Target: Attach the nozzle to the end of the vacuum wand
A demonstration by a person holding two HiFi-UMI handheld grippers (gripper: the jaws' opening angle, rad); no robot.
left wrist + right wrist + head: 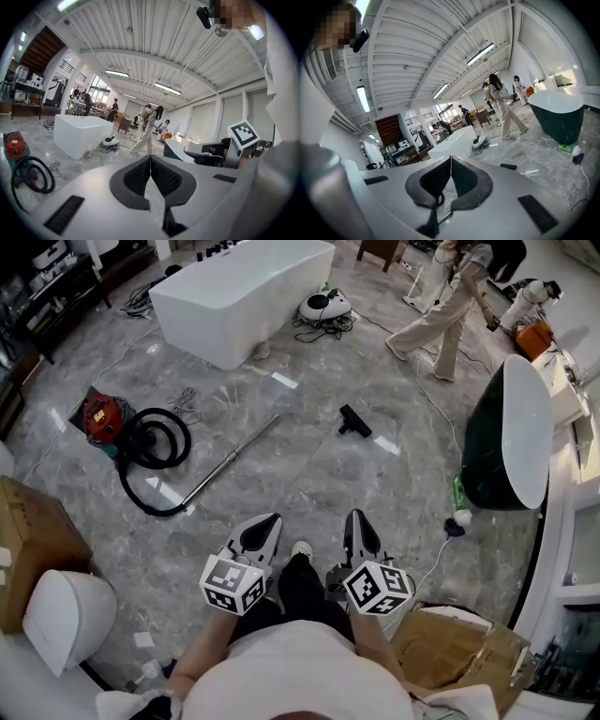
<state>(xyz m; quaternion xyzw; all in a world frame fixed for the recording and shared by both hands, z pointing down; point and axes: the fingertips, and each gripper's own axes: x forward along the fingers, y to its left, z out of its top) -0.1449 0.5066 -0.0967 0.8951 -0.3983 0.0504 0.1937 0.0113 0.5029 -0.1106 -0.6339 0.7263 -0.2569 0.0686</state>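
Observation:
A black floor nozzle [354,420] lies alone on the grey marble floor, ahead and to the right; it also shows as a small dark piece, the nozzle [508,166], in the right gripper view. The metal vacuum wand [232,461] lies diagonally, joined to a coiled black hose [155,440] and a red vacuum [101,418]. Both grippers are held close to the person's body, well short of these parts. My left gripper [272,520] is shut and empty. My right gripper [356,516] is shut and empty too.
A white bathtub [239,298] stands ahead, with a small white vacuum [324,306] and cables beside it. A dark green tub [507,438] stands at right, cardboard boxes [28,545] at left and lower right. People [448,306] walk at the far right.

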